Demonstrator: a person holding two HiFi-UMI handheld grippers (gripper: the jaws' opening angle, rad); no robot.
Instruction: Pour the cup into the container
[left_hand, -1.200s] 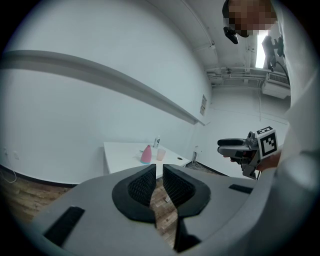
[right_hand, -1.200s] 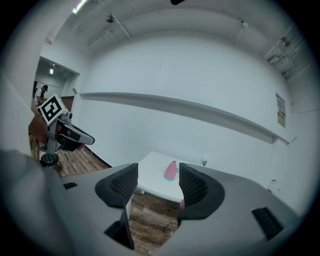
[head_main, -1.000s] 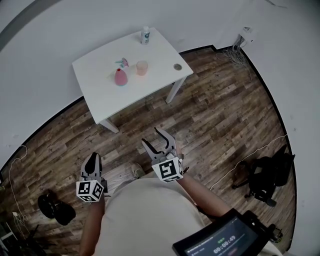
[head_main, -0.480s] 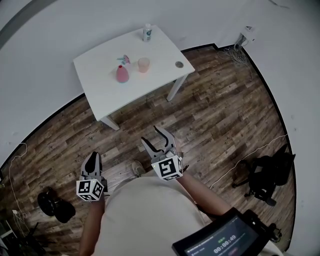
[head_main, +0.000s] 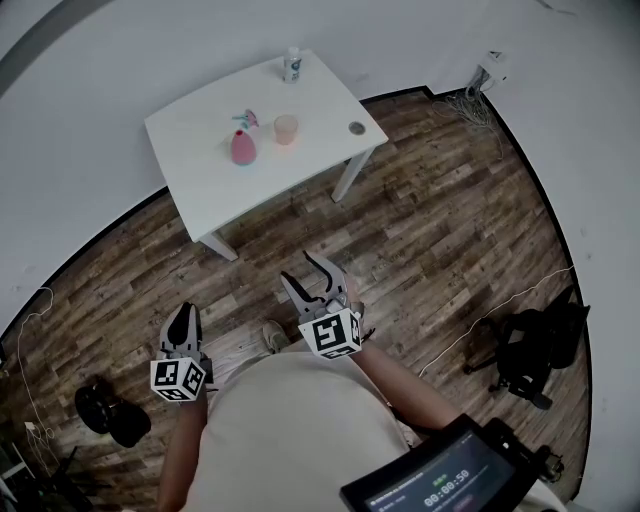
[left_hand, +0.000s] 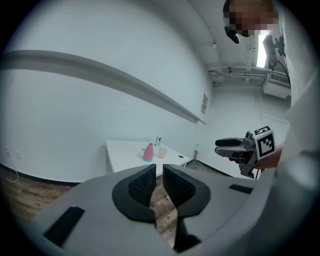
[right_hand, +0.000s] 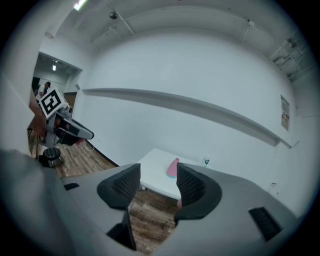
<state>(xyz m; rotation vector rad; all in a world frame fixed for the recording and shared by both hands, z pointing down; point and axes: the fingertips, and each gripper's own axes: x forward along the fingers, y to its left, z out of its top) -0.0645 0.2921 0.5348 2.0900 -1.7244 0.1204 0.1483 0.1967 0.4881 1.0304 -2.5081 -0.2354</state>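
**On far table: cup & container; both tools empty**

On the white table (head_main: 215, 190), by the wall and well apart from the person:
- cup (head_main: 286, 129): pale peach, upright, just beside the container on its right in head view, not touching it.
- container (head_main: 241, 149): pink, vase-shaped w/ narrow top, upright, approx. mid-table.
- small pink-and-teal item (head_main: 246, 120): just behind the container, too small to identify.
- white bottle (head_main: 292, 65): upright, at far edge.
- small round disc (head_main: 356, 128): near the right corner.

Over the wood floor (head_main: 430, 230), close to the person's body:
- left gripper (head_main: 181, 314): low at left, pointed toward the table. Jaws closed to a thin slit, nothing btwn them.
- right gripper (head_main: 296, 267): ahead of the torso, aimed at the table. Jaws moderately apart and have just been closing a little. Nothing btwn the pads. Table & container show through the gap, far off.

On the floor:
- black bag (head_main: 530, 350): at right.
- dark bundle (head_main: 110, 415): at left.
- thin cable (head_main: 500, 310): runs toward the bag.

At bottom edge of head view:
- screen device (head_main: 440, 480).
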